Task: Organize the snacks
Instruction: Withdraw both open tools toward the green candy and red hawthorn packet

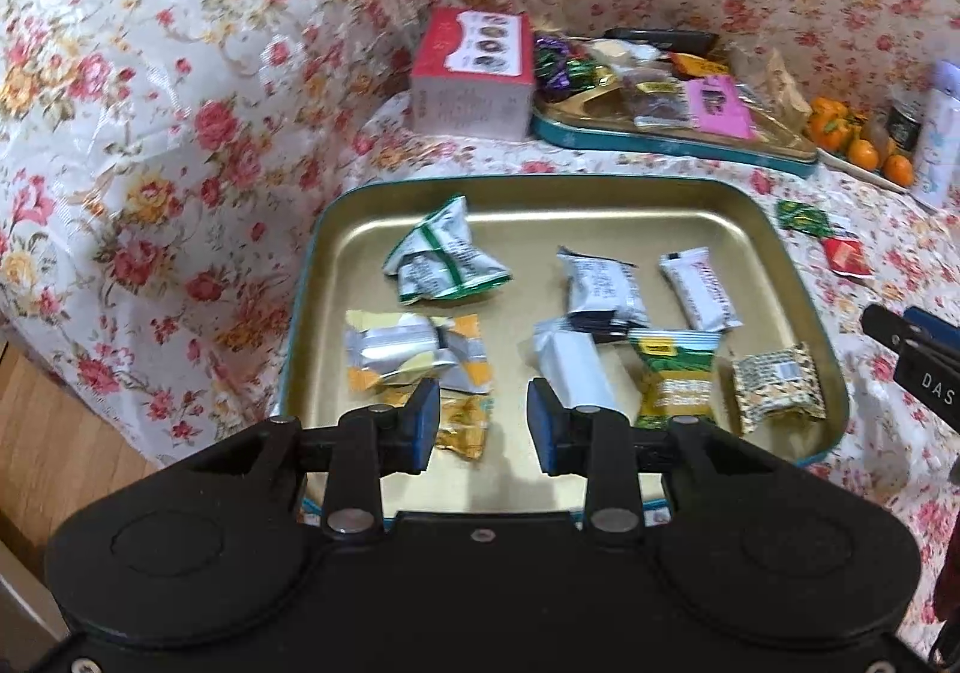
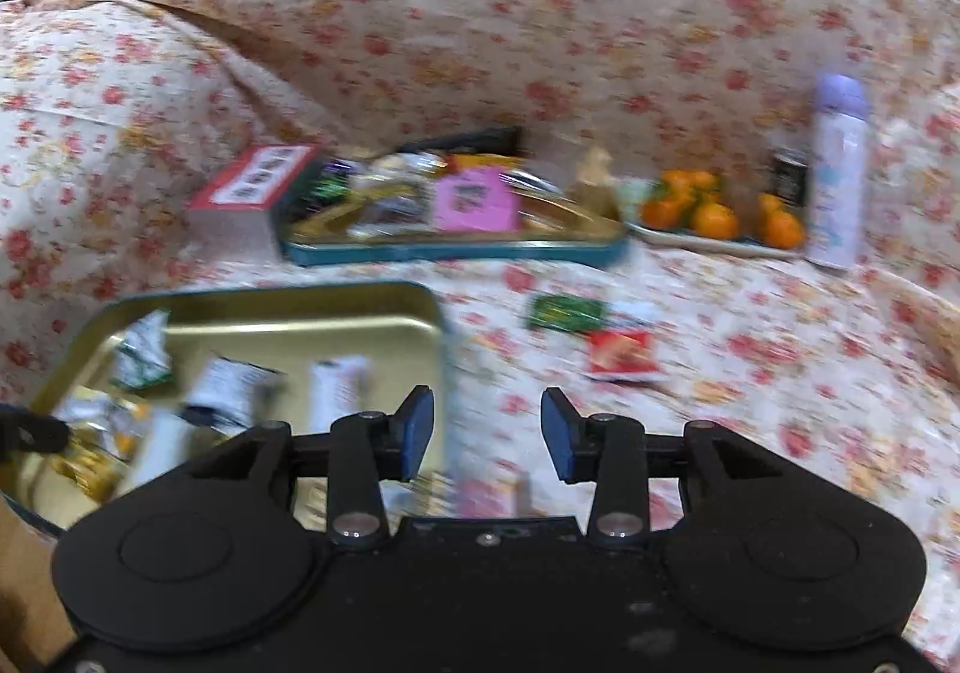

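A gold tin with a teal rim (image 1: pixel 540 182) holds several wrapped snacks, among them a green-and-white packet (image 1: pixel 444 259), a yellow-and-silver one (image 1: pixel 414 355) and a patterned one (image 1: pixel 777 388). My left gripper (image 1: pixel 483 427) hangs open over the tin's near end with nothing between its pads. My right gripper (image 2: pixel 487 433) is open and empty, just right of the tin (image 2: pixel 444 325) above the floral cloth. Ahead of it on the cloth lie a loose green packet (image 2: pixel 564 311) and a red packet (image 2: pixel 621 352). The right view is blurred.
Behind the tin, a second teal tray (image 2: pixel 456 251) carries more sweets, with a red box (image 2: pixel 252 187) at its left. A plate of oranges (image 2: pixel 714 217), a dark jar (image 2: pixel 789 178) and a lilac bottle (image 2: pixel 837 175) stand at the right. Draped floral cloth rises behind.
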`<state>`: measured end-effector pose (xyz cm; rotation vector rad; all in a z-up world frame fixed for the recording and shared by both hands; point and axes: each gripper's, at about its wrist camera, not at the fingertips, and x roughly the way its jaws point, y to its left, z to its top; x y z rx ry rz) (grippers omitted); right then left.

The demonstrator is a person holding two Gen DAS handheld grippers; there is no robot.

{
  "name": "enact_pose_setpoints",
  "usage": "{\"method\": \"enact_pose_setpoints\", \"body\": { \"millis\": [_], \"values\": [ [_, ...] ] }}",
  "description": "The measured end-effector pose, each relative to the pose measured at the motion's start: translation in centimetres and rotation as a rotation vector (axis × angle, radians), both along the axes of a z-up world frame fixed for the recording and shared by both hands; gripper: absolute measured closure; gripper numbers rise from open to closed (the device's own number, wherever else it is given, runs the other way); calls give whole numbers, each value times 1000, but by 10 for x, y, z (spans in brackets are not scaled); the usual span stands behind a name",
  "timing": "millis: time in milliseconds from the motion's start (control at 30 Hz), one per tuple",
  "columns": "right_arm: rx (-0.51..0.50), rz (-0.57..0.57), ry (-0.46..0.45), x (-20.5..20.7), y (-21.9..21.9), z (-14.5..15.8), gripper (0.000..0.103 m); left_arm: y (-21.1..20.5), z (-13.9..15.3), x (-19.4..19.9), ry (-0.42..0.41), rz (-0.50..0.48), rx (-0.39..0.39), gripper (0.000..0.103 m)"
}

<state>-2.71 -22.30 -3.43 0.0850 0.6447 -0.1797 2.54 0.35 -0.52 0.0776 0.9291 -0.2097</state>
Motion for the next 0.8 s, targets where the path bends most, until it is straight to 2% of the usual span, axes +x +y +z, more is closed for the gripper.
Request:
{"method": "enact_pose_setpoints", "body": {
  "millis": [200,367,533,700,800],
  "values": [
    [42,-97,33,-6,-43,-15,61,-14,3,-15,-72,-54,-20,61],
    [32,-90,33,16,-54,-24,52,-22,7,-25,-118,-80,-48,61],
    [-70,-144,-18,48,-50,-29,42,-27,3,-28,-115,-110,-47,61],
    [-42,-117,-26,78,-53,-35,40,-28,1,-29,-107,-130,-62,61],
    [-62,-112,-17,88,-52,-41,39,-30,1,-32,-118,-135,-64,61]
  ]
}}
